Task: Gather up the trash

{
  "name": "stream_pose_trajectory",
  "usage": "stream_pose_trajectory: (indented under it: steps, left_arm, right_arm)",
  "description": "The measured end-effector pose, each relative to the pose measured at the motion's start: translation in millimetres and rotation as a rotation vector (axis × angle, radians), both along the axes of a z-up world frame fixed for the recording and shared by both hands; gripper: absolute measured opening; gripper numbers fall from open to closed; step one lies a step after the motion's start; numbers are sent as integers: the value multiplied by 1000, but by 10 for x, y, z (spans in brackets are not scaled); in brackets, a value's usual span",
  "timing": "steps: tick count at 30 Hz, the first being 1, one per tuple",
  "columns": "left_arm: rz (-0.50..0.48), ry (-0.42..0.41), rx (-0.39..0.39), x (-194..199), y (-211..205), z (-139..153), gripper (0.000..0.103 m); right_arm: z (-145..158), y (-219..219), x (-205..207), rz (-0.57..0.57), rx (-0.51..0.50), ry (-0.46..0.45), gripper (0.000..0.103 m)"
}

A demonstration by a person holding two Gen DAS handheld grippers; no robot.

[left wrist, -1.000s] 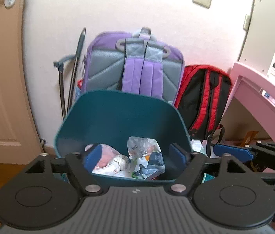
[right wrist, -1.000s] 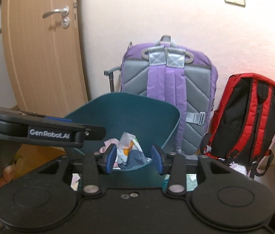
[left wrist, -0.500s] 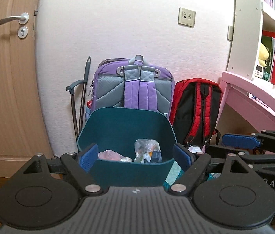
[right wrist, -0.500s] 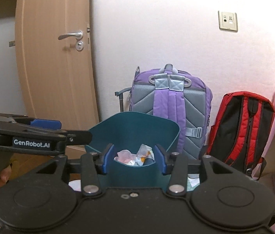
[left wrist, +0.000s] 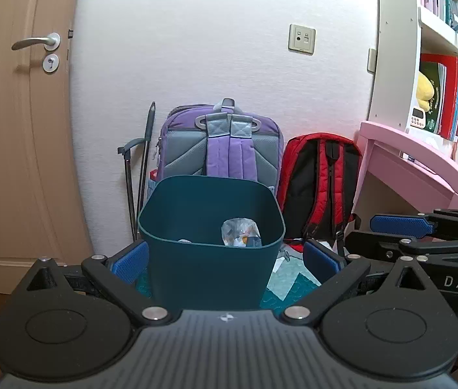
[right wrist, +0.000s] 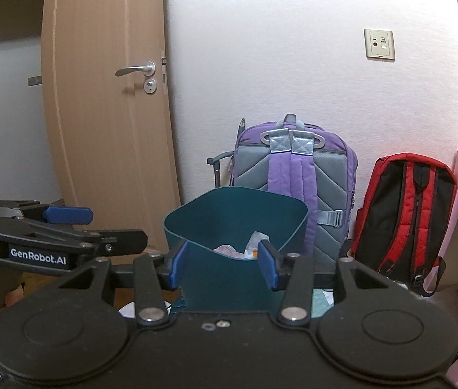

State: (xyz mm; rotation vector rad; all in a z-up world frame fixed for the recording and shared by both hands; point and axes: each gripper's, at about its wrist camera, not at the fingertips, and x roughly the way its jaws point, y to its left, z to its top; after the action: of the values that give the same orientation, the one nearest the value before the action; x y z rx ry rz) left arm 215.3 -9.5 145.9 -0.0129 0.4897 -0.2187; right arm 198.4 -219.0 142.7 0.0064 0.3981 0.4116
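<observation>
Left tongs (left wrist: 225,261): held level, pointed at the wall, blue pads spread wide and holding nothing; the teal bin (left wrist: 211,243) shows between them, apart from both. Right tongs (right wrist: 224,267): also level and aimed at the bin (right wrist: 235,243), pads parted more narrowly, nothing between them but the bin's near wall seen beyond; whether they touch it cannot be told. Trash (left wrist: 241,232): a crumpled clear wrapper with orange and blue print lies inside the bin toward its right side; the right wrist view shows it (right wrist: 255,243) beside a pale pinkish wad (right wrist: 227,249), which the left view barely reveals. Purple backpack (left wrist: 221,149): directly behind the bin, against the wall. Red backpack (left wrist: 319,181): right of the bin, beside the purple one. Umbrella (left wrist: 146,162): left of the bin, leaning on the wall. Door (right wrist: 105,97): further left of the bin; the right view alone shows its far edge and a red ornament at the top. Pink desk (left wrist: 417,168) and bookshelf (left wrist: 439,48): right of the bin, full only in the left view, which also shows the right tongs (left wrist: 401,227) side-on.
</observation>
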Motion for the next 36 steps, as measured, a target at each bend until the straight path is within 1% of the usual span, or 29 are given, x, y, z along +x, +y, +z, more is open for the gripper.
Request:
stream_pose_trajectory:
  steps: [13,21,27,31,36]
  left_arm:
    - [-14,-12,1,-234,-42,39,102]
    - [0,-32,6,-310,-74,92,102]
    - [15,-21,5,-340,-71,99,102]
    - [36,-21,28,-368,-72,81,102]
    - [49,-27,28,-452,-62,82,102]
  right_arm:
    - [2,17,-194,6,-5,-1,47]
    - [29,3,-267,4,-5,-9,47]
    - [40,-4,-291,4,0,-9,47]
    - [58,-7,-348,12,18,-16,47]
    - [77,24,-455,28,28,-26,47]
